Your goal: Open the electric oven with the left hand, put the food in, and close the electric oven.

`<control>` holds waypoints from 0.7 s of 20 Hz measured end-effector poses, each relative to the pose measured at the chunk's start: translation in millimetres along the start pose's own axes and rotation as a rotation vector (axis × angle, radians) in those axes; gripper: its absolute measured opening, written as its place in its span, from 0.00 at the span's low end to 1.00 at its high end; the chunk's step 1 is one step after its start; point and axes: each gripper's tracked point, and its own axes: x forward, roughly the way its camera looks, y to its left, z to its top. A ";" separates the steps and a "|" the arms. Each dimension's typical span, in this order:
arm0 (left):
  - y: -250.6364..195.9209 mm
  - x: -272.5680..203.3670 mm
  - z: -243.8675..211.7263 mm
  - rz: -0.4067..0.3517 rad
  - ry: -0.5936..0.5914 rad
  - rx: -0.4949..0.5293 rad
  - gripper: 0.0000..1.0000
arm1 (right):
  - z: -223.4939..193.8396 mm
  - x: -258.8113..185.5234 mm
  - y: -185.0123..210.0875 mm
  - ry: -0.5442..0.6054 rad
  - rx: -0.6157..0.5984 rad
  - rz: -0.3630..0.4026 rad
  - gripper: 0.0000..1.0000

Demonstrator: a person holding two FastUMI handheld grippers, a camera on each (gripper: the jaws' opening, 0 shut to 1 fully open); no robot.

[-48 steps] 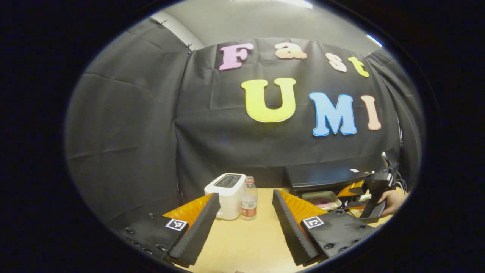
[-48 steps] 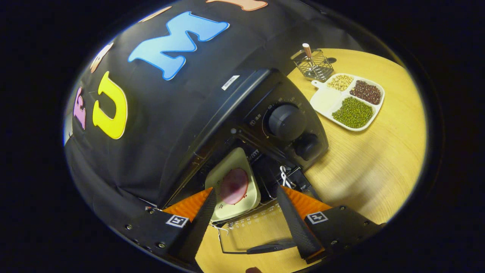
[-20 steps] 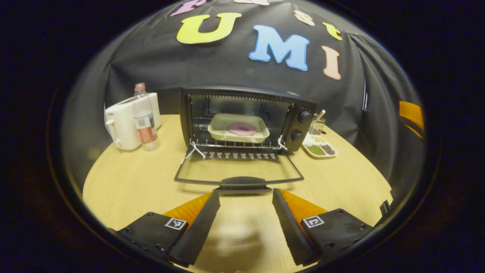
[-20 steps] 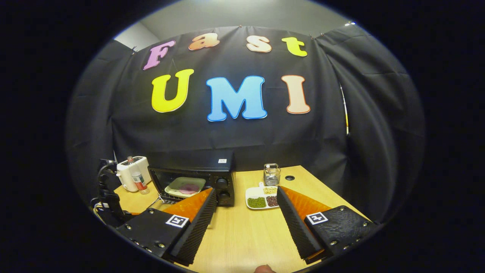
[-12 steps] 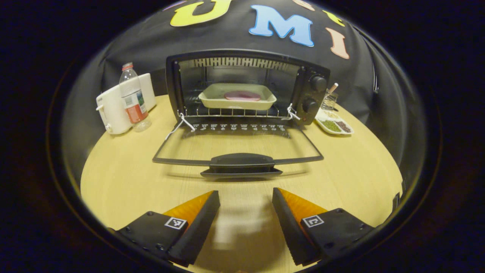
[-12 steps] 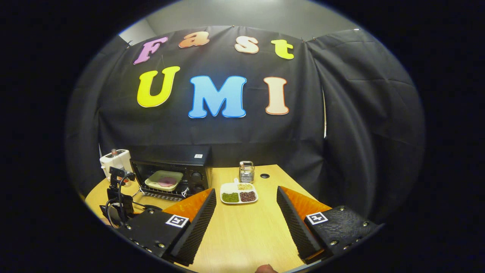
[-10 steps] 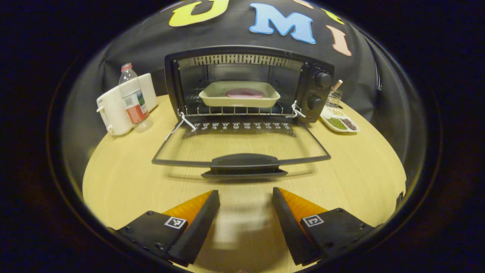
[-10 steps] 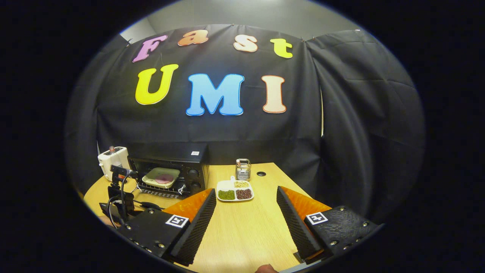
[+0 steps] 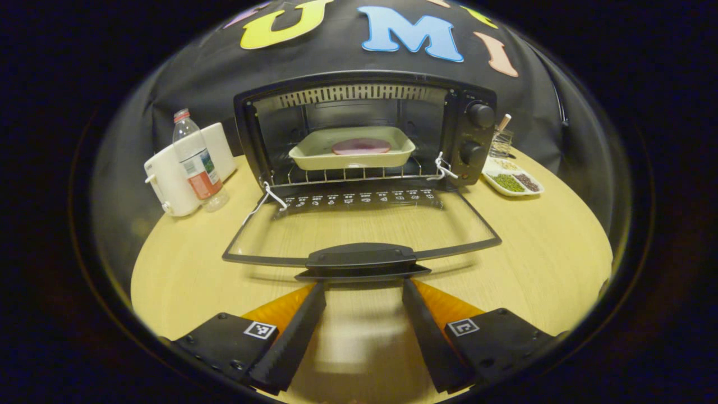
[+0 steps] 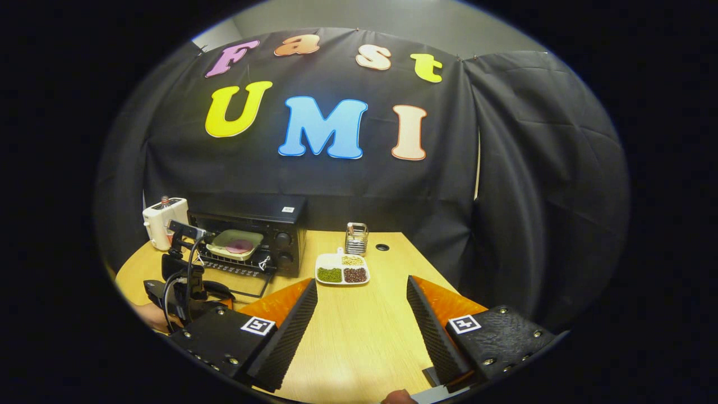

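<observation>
**Closing step: left gripper at the door handle**

With the food (image 9: 361,146) already lying in its dish (image 9: 352,155) on the oven rack, you are at the closing step. Your left gripper (image 9: 363,289) has its jaws spread and empty, their tips just short of the handle (image 9: 362,258) of the lowered door (image 9: 359,227); the handle lies straight ahead between them. The oven (image 9: 364,129) cavity stands open beyond the door. Next, judge it best to bring the jaws under or around the handle, then swing the door upward until it seats. Your right gripper (image 10: 362,297) is also spread and empty, well apart from the oven, which sits ahead and to the left of its jaws.
</observation>
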 end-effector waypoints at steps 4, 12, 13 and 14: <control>0.1 -3.2 2.3 0.003 0.002 0.001 0.99 | 2.8 6.7 9.2 -0.011 0.012 0.034 0.97; 2.8 -31.4 44.4 0.020 -0.116 0.023 0.99 | -7.9 18.9 4.9 0.027 0.033 0.044 0.97; 2.7 -33.2 54.0 0.022 -0.133 0.026 0.99 | -8.6 21.0 3.5 0.034 0.038 0.045 0.97; 2.7 -36.3 59.0 0.023 -0.149 0.021 0.98 | -8.5 21.9 3.8 0.038 0.046 0.046 0.97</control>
